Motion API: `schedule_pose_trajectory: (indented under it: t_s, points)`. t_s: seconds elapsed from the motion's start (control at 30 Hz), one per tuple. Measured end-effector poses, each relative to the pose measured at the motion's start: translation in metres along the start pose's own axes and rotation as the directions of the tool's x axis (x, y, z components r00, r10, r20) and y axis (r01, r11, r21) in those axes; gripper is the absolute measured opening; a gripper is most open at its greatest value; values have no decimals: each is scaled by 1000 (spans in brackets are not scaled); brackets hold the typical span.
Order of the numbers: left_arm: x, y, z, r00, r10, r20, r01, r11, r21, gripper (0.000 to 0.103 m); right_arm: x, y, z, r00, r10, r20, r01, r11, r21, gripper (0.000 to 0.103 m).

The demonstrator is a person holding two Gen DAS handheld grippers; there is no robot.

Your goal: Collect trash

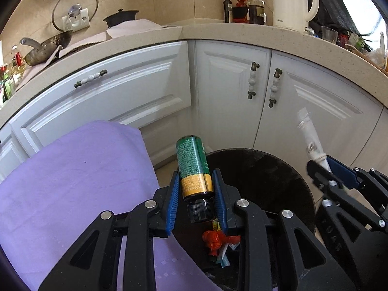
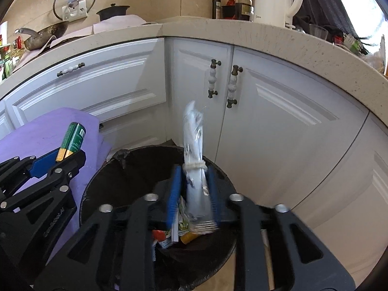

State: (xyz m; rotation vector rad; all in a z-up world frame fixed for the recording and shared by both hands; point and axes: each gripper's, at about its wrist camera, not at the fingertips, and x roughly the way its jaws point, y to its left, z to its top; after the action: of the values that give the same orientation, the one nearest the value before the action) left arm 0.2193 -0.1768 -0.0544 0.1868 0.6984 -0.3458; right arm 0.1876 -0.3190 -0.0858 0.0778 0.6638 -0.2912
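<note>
Trash bin point(image 1: 278, 169), black and round, sits on the floor against the white cabinet doors point(image 1: 230, 84), purple cloth point(image 1: 72, 181) touching its rim at 9 o'clock.

Left wrist view: left gripper point(image 1: 196, 189) clamps a green-and-yellow bottle point(image 1: 192, 162) on its yellow band, black cap toward the camera, base pointing to 12 o'clock. Bottle hangs over the bin's 9 o'clock rim edge, part over cloth. Bin mouth is open from centre to 3 o'clock; far rim sits close to the cabinet doors. Red and white scraps point(image 1: 218, 242) lie in the bin under the jaws. Right gripper point(image 1: 325, 167) enters at 3 o'clock, closed on a white wrapped packet point(image 1: 312, 143) that sticks up toward 11 o'clock, over the bin's right rim. The two grippers are well apart. Countertop edge point(image 1: 242, 31) curves above; white kettle point(image 1: 291, 2) at 1 o'clock, wok point(image 1: 46, 48) at 10 o'clock.

Right wrist view: right gripper point(image 2: 192, 189) grips the packet point(image 2: 194, 150) near its rubber-banded waist, tip blurred, upright over the bin centre point(image 2: 109, 177). Door handles point(image 2: 223, 82) stand just behind at 12 o'clock. Only this view shows the bin floor well: wrappers and a yellow-orange item point(image 2: 179, 232) at 6 o'clock. Left gripper point(image 2: 65, 155) at 9 o'clock holds the bottle point(image 2: 72, 140) over the cloth point(image 2: 36, 133), beside the rim.
</note>
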Motion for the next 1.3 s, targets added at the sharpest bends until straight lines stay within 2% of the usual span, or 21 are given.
schedule_pose_trajectory:
  t_s: [0.13, 0.33, 0.63, 0.7, 0.77, 0.9, 1.03, 1.3]
  points:
    - [-2, 1, -1, 1000, 8, 10, -8, 1000, -5, 50, 0, -1, -1, 1000, -7, 2, 7, 1000, 10, 35]
    - [-6, 1, 0, 999, 24, 28, -24, 1000, 0, 57, -8, -3, -2, 1000, -17, 12, 17, 1000, 23, 37]
    - [-14, 3, 0, 998, 34, 44, -34, 999, 5, 69, -21, -9, -3, 998, -47, 29, 46, 998, 47, 57]
    - [-16, 4, 0, 998, 32, 48, -32, 999, -2, 71, -25, -11, -3, 998, -51, 31, 49, 997, 56, 59]
    - [-20, 6, 0, 998, 31, 53, -31, 999, -10, 72, -28, -12, -3, 998, -53, 33, 51, 997, 64, 66]
    - [-26, 6, -3, 998, 33, 61, -33, 999, -7, 76, -36, -12, -6, 997, -62, 34, 60, 996, 69, 70]
    - [-33, 9, -6, 996, 43, 76, -42, 999, -10, 79, -45, -15, -9, 997, -69, 43, 65, 994, 88, 80]
    - [-55, 17, -16, 996, 44, 83, -43, 999, -18, 79, -70, -12, -17, 995, -84, 57, 79, 994, 76, 80]
